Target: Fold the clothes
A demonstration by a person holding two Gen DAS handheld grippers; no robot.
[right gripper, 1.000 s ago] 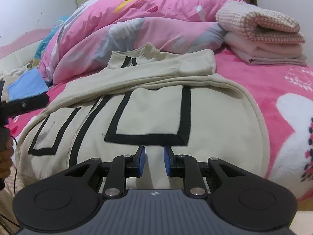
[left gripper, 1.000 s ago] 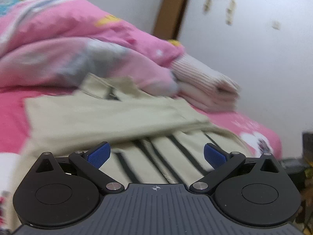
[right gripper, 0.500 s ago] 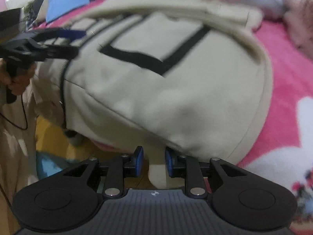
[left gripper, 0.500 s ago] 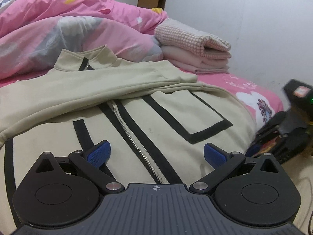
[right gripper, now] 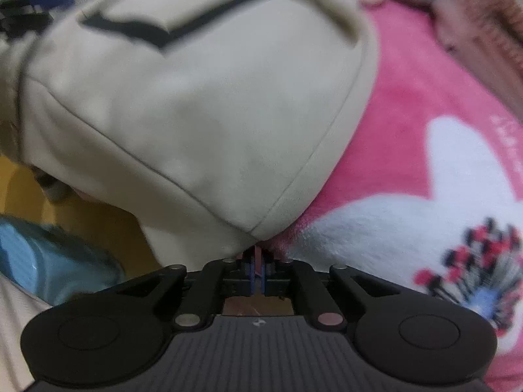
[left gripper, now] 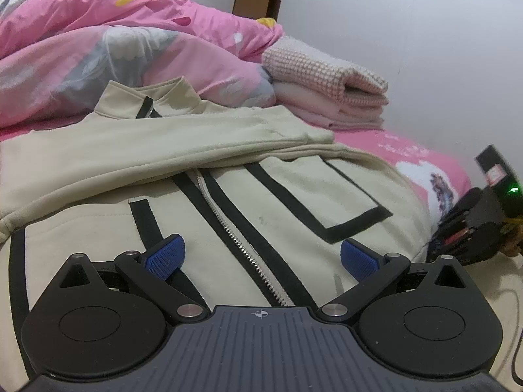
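The jacket [left gripper: 137,150] lies spread on the bed, front side up, cream with black bands and a silver zipper [left gripper: 242,245] running down its middle. Its collar [left gripper: 147,104] points toward the pink quilt [left gripper: 108,32] heaped at the far side, and one sleeve [left gripper: 183,140] is folded across the chest. Its lower hem hangs over the near edge of the bed.

The left gripper [left gripper: 260,256] hovers above the lower front of the jacket with its jaws wide apart, holding nothing; the blue pads [left gripper: 165,256] sit either side of the zipper line.

The right gripper [right gripper: 258,272] is at the bottom corner of the jacket [right gripper: 202,107], where the hem meets the pink bed sheet [right gripper: 408,104]. Its jaws are nearly closed, pinching a thin strip of material. That view is blurred, and I cannot tell whether the strip is the jacket's hem or the sheet's edge. In the left wrist view the right gripper [left gripper: 470,232] shows as a dark shape at the jacket's right edge.

A stack of folded pink clothes [left gripper: 330,94] rests beside the quilt, apart from the jacket. A blue object [right gripper: 49,261] lies on the yellowish floor [right gripper: 91,215] below the hem.
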